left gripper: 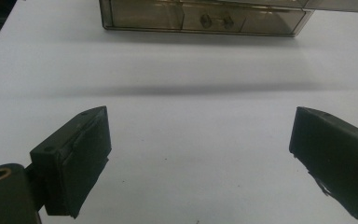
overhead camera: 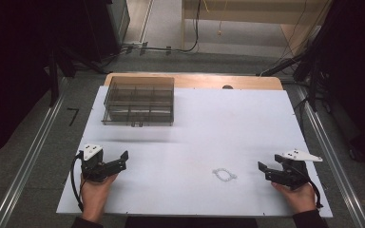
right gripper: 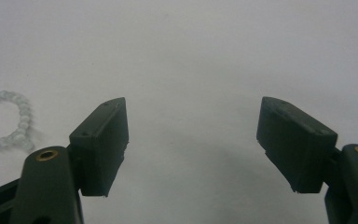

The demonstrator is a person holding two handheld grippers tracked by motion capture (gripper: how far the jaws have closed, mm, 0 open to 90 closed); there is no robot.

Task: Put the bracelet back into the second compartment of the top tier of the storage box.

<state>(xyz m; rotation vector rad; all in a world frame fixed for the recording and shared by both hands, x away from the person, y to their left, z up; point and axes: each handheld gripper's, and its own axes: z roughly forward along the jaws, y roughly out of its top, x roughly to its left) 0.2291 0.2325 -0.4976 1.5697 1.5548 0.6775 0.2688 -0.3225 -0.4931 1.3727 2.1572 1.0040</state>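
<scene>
A small ring of clear beads, a bracelet (overhead camera: 224,174), lies flat on the white table (overhead camera: 209,128), in the near half, right of centre. It's w/ nothing touching it. In the right gripper view the bracelet (right gripper: 4,120) sits at the far left edge, off to the side of the jaws, not between them.

The right gripper (overhead camera: 265,171) is near the table's right front corner, held in the person's right hand (overhead camera: 300,197), jaws pointing left toward the bracelet but well apart from it. Its jaws stand wide apart w/ bare table between them, nothing held; same in its own view, right gripper (right gripper: 193,140).

The left gripper (overhead camera: 122,160) is at the front left, in the left hand (overhead camera: 94,192), jaws pointing right and slightly fwd. Jaws also spread wide, nothing between them; the left gripper (left gripper: 200,154) in its own view has only white surface in the gap.

A smoky clear plastic organiser box (overhead camera: 140,100) w/ divided compartments sits at the far left of the table, well apart from both grippers. In the left gripper view the box (left gripper: 205,18) runs along the top edge; contents too unclear to tell.
</scene>
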